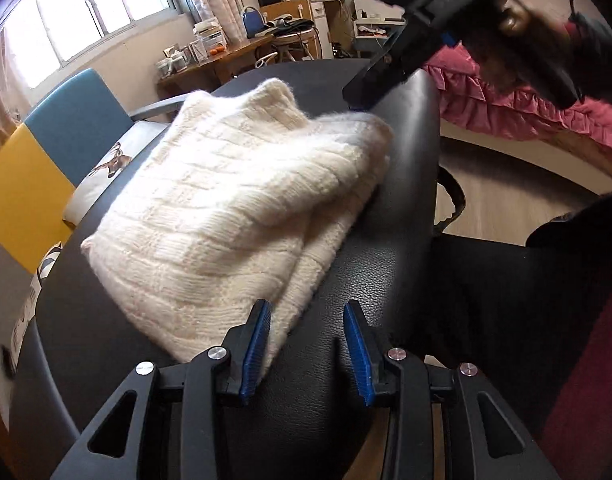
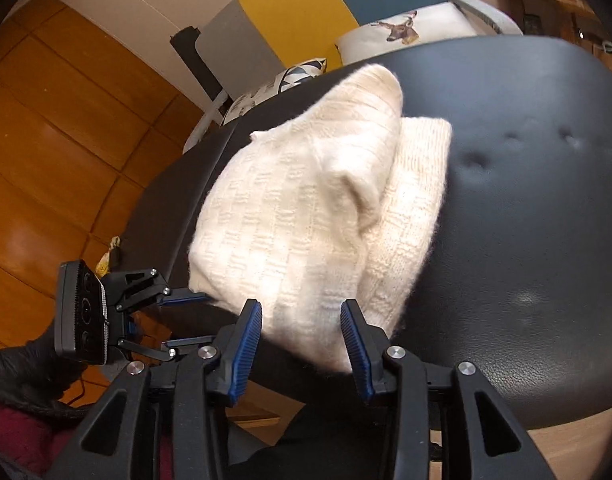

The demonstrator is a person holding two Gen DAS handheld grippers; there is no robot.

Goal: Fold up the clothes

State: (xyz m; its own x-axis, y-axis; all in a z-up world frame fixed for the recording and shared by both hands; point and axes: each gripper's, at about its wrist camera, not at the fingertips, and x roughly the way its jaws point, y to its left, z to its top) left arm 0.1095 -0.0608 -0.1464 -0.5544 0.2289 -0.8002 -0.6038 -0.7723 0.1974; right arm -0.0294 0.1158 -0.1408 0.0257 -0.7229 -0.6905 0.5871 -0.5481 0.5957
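Sweater (image 1: 233,200): folded, cream knit on black padded seat (image 1: 386,280); long axis runs diagonally, away from both grippers.
Left gripper (image 1: 308,344): released, empty.
Right gripper (image 2: 301,344): released, empty.

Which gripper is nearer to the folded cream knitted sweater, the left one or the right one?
Both are close; I cannot rank them. The left gripper has one pad at the cream knitted sweater corner. The right gripper frames another edge with open jaws.

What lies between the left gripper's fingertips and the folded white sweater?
Nothing: in the left wrist view the left gripper hangs open at the white sweater corner, only bare black cushion between its fingers.
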